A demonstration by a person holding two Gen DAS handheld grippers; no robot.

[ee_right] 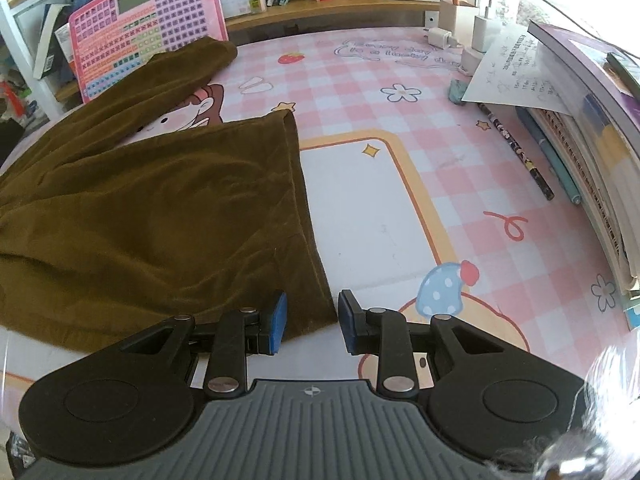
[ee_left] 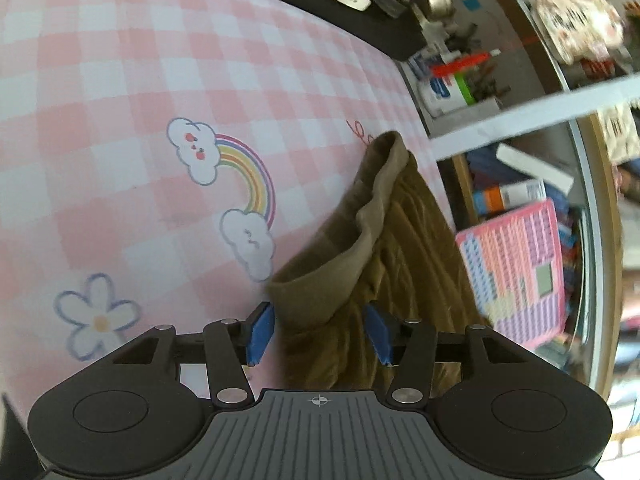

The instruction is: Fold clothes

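An olive-brown garment (ee_right: 160,208) lies spread on the pink checked mat (ee_right: 400,128), one leg reaching toward the back left. My right gripper (ee_right: 312,320) stands open low over its near hem corner; the cloth lies flat between the blue pads (ee_right: 276,320), and the right pad is just clear of it. In the left wrist view the garment (ee_left: 408,240) shows its lighter waistband (ee_left: 372,208), rumpled and partly lifted. My left gripper (ee_left: 320,332) is open around the waistband's near corner, with its pads not squeezing the cloth.
A stack of books and papers (ee_right: 592,132) lines the mat's right side, with pens (ee_right: 524,156) beside it and chargers (ee_right: 476,32) at the back. A pink toy keyboard board (ee_right: 148,20) leans on a book shelf behind the garment. Cluttered shelves (ee_left: 460,80) stand past the mat's edge.
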